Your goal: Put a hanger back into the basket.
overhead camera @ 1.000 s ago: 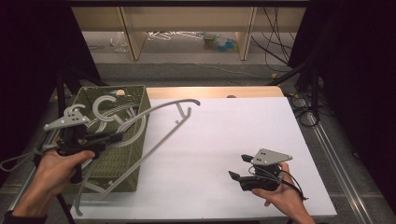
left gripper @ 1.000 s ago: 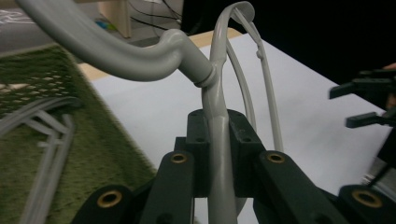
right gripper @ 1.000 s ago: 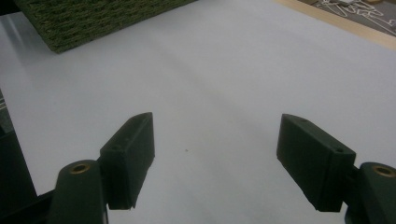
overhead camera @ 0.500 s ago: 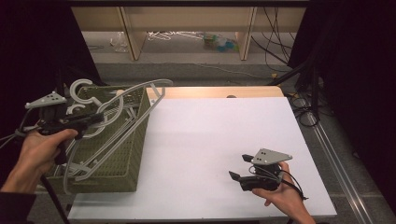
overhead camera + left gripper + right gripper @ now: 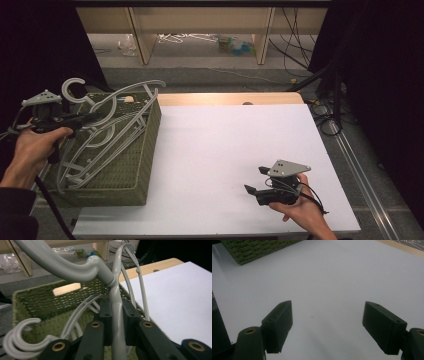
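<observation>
Right gripper (image 5: 256,180): near edge of the white table (image 5: 225,150), held low in the person's right hand (image 5: 300,212); its fingers (image 5: 278,325) stand wide apart and have just been opening, with bare table surface between them and nothing held. Left gripper (image 5: 92,117): at the left side, in the person's left hand (image 5: 30,152), above the basket; its fingers (image 5: 106,315) are clamped on the stem of a grey plastic hanger (image 5: 125,107), just below the neck where the hook (image 5: 75,90) joins the arms. Held hanger: lifted and tilted over the basket, hook toward the left, arms reaching toward the basket's far right corner. Green woven basket (image 5: 145,155): standing on the left part of the table, its right wall along the white surface. Further grey hangers (image 5: 87,155): lying in the basket beneath the held one, several overlapping; exact count cannot be told. Wooden strip (image 5: 230,98): along the table's far edge. Beyond the table: floor with wooden legs (image 5: 142,37), cables (image 5: 295,45) and small clutter, too small to identify.
</observation>
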Tool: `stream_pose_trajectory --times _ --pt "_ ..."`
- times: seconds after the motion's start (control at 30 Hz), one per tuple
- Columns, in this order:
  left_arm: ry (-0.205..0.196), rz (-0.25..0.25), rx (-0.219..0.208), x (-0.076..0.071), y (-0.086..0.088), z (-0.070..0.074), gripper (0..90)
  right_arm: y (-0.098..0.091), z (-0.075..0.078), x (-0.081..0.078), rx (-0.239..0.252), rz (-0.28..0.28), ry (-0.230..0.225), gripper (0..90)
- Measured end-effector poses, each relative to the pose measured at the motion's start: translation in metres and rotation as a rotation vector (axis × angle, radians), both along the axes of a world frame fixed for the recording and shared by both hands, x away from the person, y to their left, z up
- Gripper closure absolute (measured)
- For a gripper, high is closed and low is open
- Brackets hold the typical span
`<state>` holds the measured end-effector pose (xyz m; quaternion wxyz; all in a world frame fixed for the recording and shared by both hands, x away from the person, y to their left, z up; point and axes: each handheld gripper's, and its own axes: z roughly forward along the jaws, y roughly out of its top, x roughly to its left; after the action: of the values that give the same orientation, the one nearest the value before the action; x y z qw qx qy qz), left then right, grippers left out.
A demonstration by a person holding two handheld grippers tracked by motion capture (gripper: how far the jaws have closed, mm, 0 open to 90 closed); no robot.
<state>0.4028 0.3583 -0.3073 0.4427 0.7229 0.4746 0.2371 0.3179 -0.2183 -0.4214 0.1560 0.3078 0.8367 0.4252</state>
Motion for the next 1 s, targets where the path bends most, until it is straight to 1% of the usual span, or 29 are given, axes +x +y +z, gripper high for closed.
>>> stream_pose_trajectory --times 0.03,0.07,0.13,0.3,0.4,0.5,0.57,0.63,0.67,0.7,0.73,0.8,0.93,0.97,1.0 --pt "0.002 0.005 0.000 0.002 0.003 -0.001 80.4 0.000 0.000 0.000 0.002 -0.001 0.006 25.2" --pt "0.002 0.005 0.000 0.002 0.003 -0.001 80.4 0.000 0.000 0.000 0.001 0.000 0.006 25.2" --pt "0.002 0.015 0.008 0.005 0.009 -0.003 80.5 0.000 0.000 0.000 -0.003 0.000 0.001 25.2" --pt "0.009 0.039 0.045 0.012 0.022 -0.010 80.4 0.001 -0.001 0.000 -0.002 0.001 0.006 24.8" --pt "0.011 0.041 0.045 0.014 0.024 -0.011 80.4 0.001 -0.001 0.000 -0.002 0.000 0.007 24.4" --pt "0.018 0.031 0.081 0.018 0.029 -0.014 80.4 0.002 -0.002 0.000 0.001 0.001 0.007 23.5" --pt "0.024 0.030 0.082 0.020 0.030 -0.017 80.4 0.002 -0.002 0.000 0.004 0.001 0.010 23.1" --pt "0.035 0.027 0.093 0.021 0.030 -0.019 80.4 0.003 -0.002 0.001 0.006 0.008 0.009 22.4" --pt "0.035 0.010 0.116 0.023 0.030 -0.020 80.4 0.003 -0.003 0.001 0.005 0.006 0.001 22.3" --pt "0.034 0.006 0.122 0.023 0.030 -0.021 80.4 0.003 -0.003 0.001 0.004 0.009 0.001 22.3" --pt "0.034 0.002 0.117 0.025 0.030 -0.023 80.4 0.003 -0.003 0.001 0.006 0.012 0.009 22.2" --pt "0.033 -0.001 0.115 0.026 0.031 -0.023 80.4 0.003 -0.003 0.001 0.005 0.011 0.010 22.2" --pt "0.035 0.003 0.117 0.027 0.033 -0.024 80.4 0.003 -0.003 0.001 0.001 0.016 0.011 22.6" --pt "0.036 0.000 0.126 0.027 0.034 -0.024 80.4 0.003 -0.003 0.001 0.000 0.012 0.011 22.6" --pt "0.041 -0.008 0.144 0.027 0.037 -0.024 80.4 0.003 -0.003 0.001 0.000 0.010 0.011 22.6"
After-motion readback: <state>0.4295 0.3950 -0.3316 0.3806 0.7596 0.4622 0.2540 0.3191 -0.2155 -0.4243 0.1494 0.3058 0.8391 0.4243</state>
